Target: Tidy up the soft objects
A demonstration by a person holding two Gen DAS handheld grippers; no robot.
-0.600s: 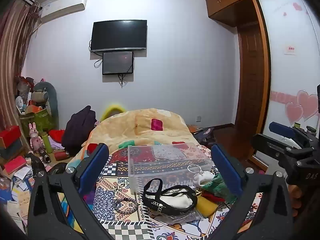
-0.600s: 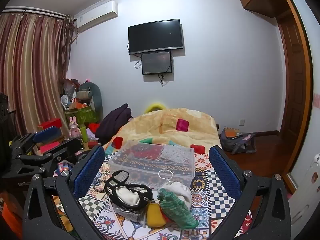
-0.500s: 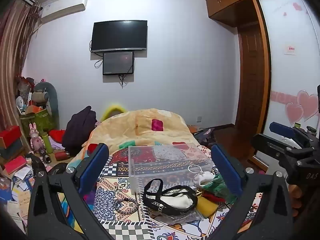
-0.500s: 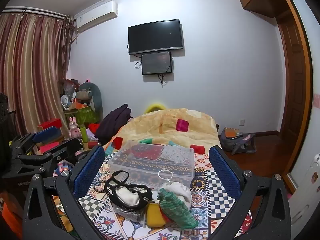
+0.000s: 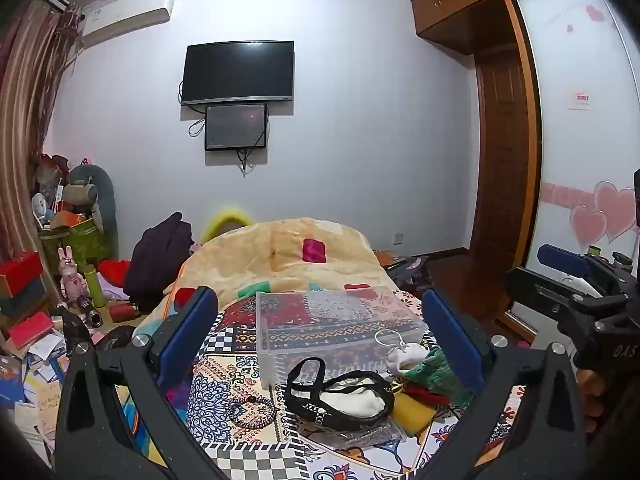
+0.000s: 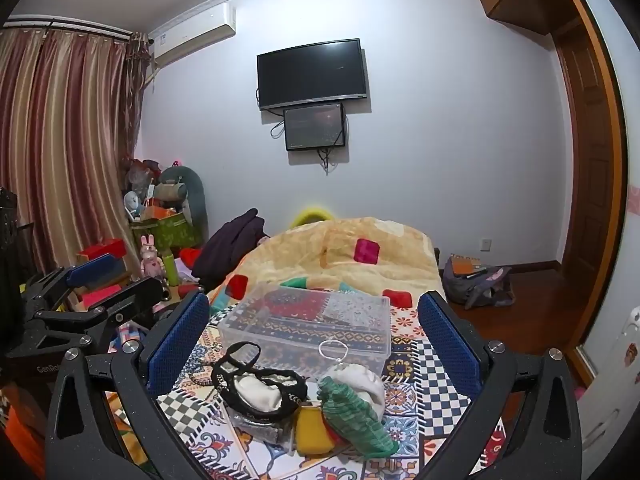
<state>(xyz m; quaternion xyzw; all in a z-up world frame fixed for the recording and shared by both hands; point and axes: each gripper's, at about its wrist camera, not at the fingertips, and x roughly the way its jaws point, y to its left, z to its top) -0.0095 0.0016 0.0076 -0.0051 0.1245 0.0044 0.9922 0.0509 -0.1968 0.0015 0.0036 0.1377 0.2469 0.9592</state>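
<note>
A pile of soft things lies on the patterned bedspread in front of a clear plastic box (image 5: 336, 328) (image 6: 312, 324). It holds a black-trimmed white pouch (image 5: 340, 398) (image 6: 260, 390), a green knitted piece (image 6: 354, 416) (image 5: 436, 372), a yellow piece (image 6: 314, 428) (image 5: 412, 408) and a white sock with a ring (image 6: 358, 378) (image 5: 402, 354). A beaded bracelet (image 5: 250, 410) lies to the left. My left gripper (image 5: 320, 340) is open and empty above the pile. My right gripper (image 6: 316, 340) is open and empty too.
A yellow blanket (image 5: 288, 256) covers the far half of the bed. Clutter, boxes and a pink rabbit toy (image 5: 72, 276) fill the floor at left. A bag (image 6: 476, 280) lies on the wooden floor at right. A wardrobe (image 5: 576, 184) stands at right.
</note>
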